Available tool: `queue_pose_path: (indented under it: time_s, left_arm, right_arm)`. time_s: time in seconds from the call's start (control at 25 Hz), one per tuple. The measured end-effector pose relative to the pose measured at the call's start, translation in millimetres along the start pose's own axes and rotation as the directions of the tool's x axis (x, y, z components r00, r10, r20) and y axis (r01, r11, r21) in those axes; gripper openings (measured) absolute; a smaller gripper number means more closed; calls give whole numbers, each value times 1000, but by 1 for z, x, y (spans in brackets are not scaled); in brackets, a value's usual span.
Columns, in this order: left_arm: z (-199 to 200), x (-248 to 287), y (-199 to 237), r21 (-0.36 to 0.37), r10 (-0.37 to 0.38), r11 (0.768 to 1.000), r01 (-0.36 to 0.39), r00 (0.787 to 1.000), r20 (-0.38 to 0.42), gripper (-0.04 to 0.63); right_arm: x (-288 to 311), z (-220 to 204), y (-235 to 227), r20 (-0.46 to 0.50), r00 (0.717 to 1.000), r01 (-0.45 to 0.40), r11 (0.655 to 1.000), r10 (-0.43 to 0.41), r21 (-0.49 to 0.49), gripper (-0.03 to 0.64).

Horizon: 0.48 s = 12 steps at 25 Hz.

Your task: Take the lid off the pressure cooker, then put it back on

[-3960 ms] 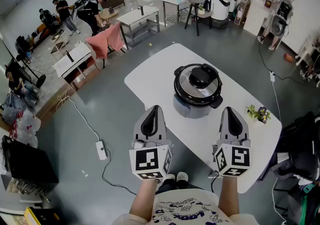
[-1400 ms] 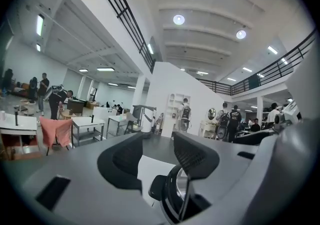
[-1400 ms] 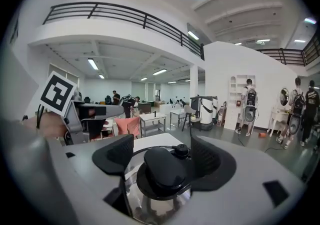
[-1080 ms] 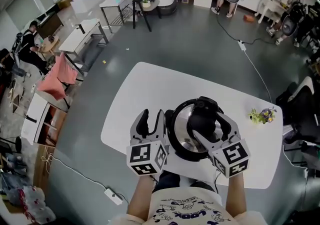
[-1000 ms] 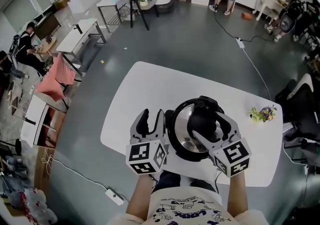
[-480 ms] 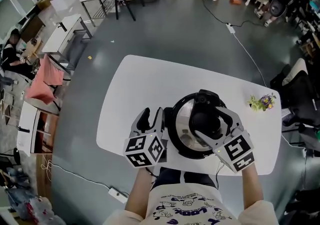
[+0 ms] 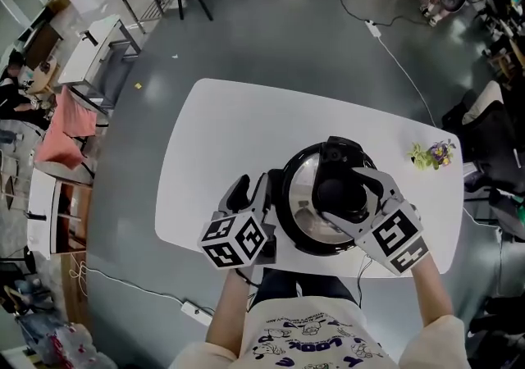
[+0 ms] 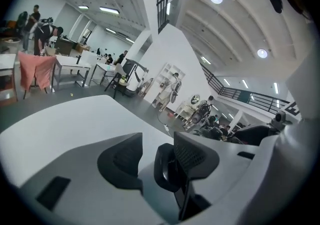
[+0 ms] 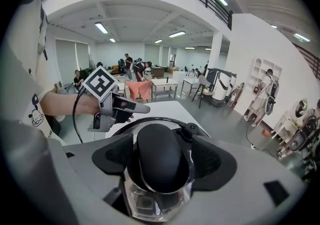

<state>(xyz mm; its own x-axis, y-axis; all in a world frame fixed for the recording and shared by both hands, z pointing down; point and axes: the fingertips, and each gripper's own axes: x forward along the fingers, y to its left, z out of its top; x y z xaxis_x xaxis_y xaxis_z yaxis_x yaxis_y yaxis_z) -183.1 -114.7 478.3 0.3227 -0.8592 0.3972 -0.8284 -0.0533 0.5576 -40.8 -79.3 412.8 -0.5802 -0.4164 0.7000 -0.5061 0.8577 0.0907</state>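
The pressure cooker stands on the white table near its front edge, its steel lid in place. My right gripper reaches over the lid from the right. Its jaws are shut on the lid's big black knob, one pad on each side. My left gripper sits at the cooker's left flank, open. The cooker's black side handle lies between its jaws, against the right one, with a gap to the left one. In the right gripper view the left gripper shows just beyond the lid.
A small potted plant stands near the table's right edge. A black chair is off the table's right end, and a cable runs across the floor beyond it. Tables and people are far off at upper left.
Four seconds ago both grippers hung short of the table. For the last second they have stayed at the cooker, the right one on the knob, while the head view swung slightly.
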Motion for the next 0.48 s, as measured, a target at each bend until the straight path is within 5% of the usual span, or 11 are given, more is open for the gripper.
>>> queue_pose_path:
  time_s: [0.48]
  left_arm:
    - [-18,18,-2,-137,-53,990,44,997,-63,187]
  right_arm:
    - [9,-6,-2,-104,990,-98,994,93,-51,360]
